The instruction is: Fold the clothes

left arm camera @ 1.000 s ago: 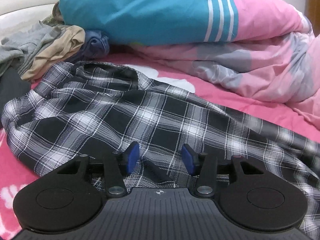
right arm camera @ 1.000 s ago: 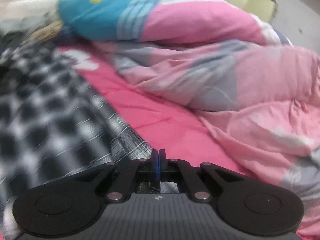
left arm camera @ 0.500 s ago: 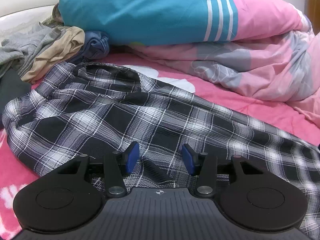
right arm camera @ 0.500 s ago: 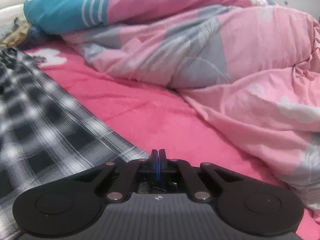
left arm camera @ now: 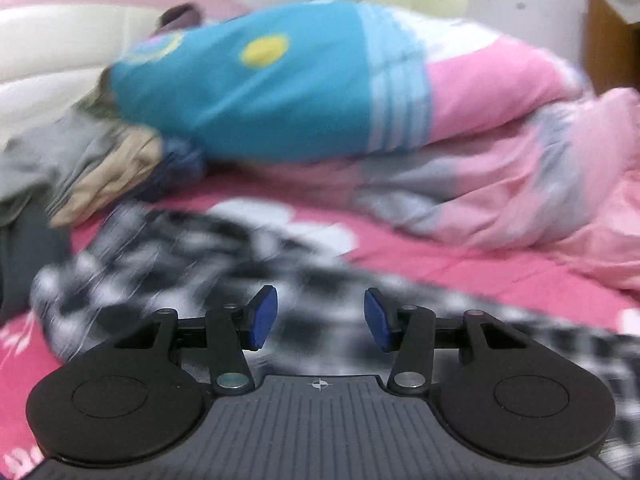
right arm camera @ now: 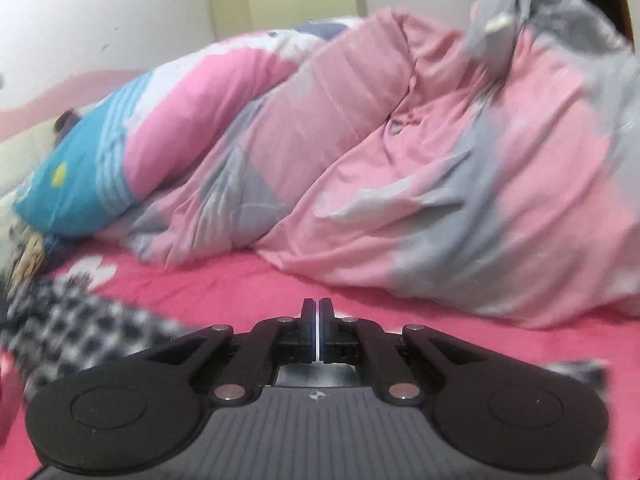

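A black-and-white plaid garment (left arm camera: 168, 272) lies crumpled on the pink bedsheet (left arm camera: 440, 256), blurred by motion. My left gripper (left arm camera: 318, 320) hovers over it, open, with nothing pressed between its blue pads (left arm camera: 262, 318). In the right wrist view the same plaid garment (right arm camera: 80, 320) trails off to the lower left, and a scrap of it shows at the lower right. My right gripper (right arm camera: 317, 320) is shut over the pink sheet, and the cloth runs under its fingers. The grip point itself is hidden.
A bunched pink-and-grey duvet (right arm camera: 400, 160) fills the back and right of the bed. A blue pillow (left arm camera: 260, 96) lies at the back. A pile of grey, tan and blue clothes (left arm camera: 92, 164) sits at the left by a white headboard (left arm camera: 52, 48).
My left gripper has risen and tilted up, so more wall shows. My right gripper has swung right and up, dragging the plaid cloth out along the bed. Both kept their jaw positions.
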### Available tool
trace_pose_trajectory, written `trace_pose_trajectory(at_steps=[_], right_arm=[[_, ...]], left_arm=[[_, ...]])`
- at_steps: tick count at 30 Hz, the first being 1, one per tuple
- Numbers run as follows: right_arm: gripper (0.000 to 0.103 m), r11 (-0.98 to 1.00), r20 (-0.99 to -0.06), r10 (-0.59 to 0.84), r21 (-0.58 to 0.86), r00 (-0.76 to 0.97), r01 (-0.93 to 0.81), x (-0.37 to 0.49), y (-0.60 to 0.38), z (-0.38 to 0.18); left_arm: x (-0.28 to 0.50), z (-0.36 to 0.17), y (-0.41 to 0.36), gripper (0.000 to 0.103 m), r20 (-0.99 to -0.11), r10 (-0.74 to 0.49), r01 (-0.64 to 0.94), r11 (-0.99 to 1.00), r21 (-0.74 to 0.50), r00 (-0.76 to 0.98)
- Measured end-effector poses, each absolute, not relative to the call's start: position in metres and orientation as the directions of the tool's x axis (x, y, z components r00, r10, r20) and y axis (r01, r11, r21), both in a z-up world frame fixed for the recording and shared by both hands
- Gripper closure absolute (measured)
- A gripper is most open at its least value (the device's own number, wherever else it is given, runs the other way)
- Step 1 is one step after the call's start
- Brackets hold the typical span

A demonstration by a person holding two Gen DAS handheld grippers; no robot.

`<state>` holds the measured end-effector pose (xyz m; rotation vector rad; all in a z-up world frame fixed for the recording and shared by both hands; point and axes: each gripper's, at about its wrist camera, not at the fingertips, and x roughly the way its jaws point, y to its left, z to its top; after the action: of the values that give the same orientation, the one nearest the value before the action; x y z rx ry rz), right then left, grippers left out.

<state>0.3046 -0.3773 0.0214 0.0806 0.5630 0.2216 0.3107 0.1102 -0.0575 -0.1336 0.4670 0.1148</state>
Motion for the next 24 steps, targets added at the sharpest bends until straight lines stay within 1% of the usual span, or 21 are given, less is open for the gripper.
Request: trace_pose_trajectory(at_steps=[2, 4, 7, 10, 13, 14, 18, 20, 22, 23, 24], right_arm=[[0.102, 0.965, -0.549, 0.257, 0.108, 0.795, -0.237, 0.272, -0.373, 0.023], [0.102, 0.950, -0.578, 0.290, 0.077, 0.763, -0.303, 0.247, -0.360, 0.017], [0.101, 0.914, -0.602, 0.294, -0.050, 0.742, -0.403, 0.221, -0.318, -0.008], [0.101, 0.877, -0.642, 0.254, -0.163, 0.723, -0.453, 0.211, -0.284, -0.041], [0.100, 0.859, -0.655, 0.195, -0.244, 0.730, -0.449, 0.212, -0.269, -0.066], [0.100, 0.857, -0.656, 0.182, -0.259, 0.733, -0.445, 0.213, -0.267, -0.072], [0.099, 0.864, -0.662, 0.182, -0.246, 0.727, -0.439, 0.218, -0.267, -0.080], [0.099, 0.865, -0.644, 0.187, -0.249, 0.742, -0.435, 0.210, -0.266, -0.077], [0.087, 0.867, -0.632, 0.211, -0.231, 0.746, -0.441, 0.205, -0.265, -0.073], [0.072, 0.864, -0.630, 0.212, -0.236, 0.747, -0.444, 0.203, -0.265, -0.074], [0.066, 0.858, -0.633, 0.200, -0.254, 0.748, -0.445, 0.203, -0.263, -0.077]], left_arm=[[0.316, -0.044, 0.079, 0.055, -0.467, -0.019, -0.036, 0.994, -0.108, 0.884], [0.326, -0.043, 0.045, 0.055, -0.490, -0.101, 0.055, 0.993, -0.107, 0.866], [0.346, -0.057, -0.005, 0.055, -0.535, -0.184, 0.158, 0.983, -0.095, 0.825], [0.362, -0.079, -0.046, 0.056, -0.566, -0.210, 0.206, 0.976, -0.071, 0.797], [0.366, -0.094, -0.067, 0.056, -0.562, -0.208, 0.228, 0.973, -0.036, 0.800], [0.367, -0.097, -0.069, 0.056, -0.560, -0.209, 0.229, 0.973, -0.035, 0.802], [0.371, -0.111, -0.070, 0.056, -0.568, -0.200, 0.221, 0.975, -0.033, 0.798], [0.372, -0.119, -0.069, 0.056, -0.582, -0.196, 0.213, 0.976, -0.041, 0.789], [0.373, -0.122, -0.068, 0.056, -0.582, -0.199, 0.207, 0.977, -0.053, 0.788], [0.373, -0.122, -0.067, 0.056, -0.581, -0.199, 0.205, 0.977, -0.056, 0.789], [0.373, -0.122, -0.067, 0.056, -0.580, -0.199, 0.203, 0.977, -0.058, 0.790]])
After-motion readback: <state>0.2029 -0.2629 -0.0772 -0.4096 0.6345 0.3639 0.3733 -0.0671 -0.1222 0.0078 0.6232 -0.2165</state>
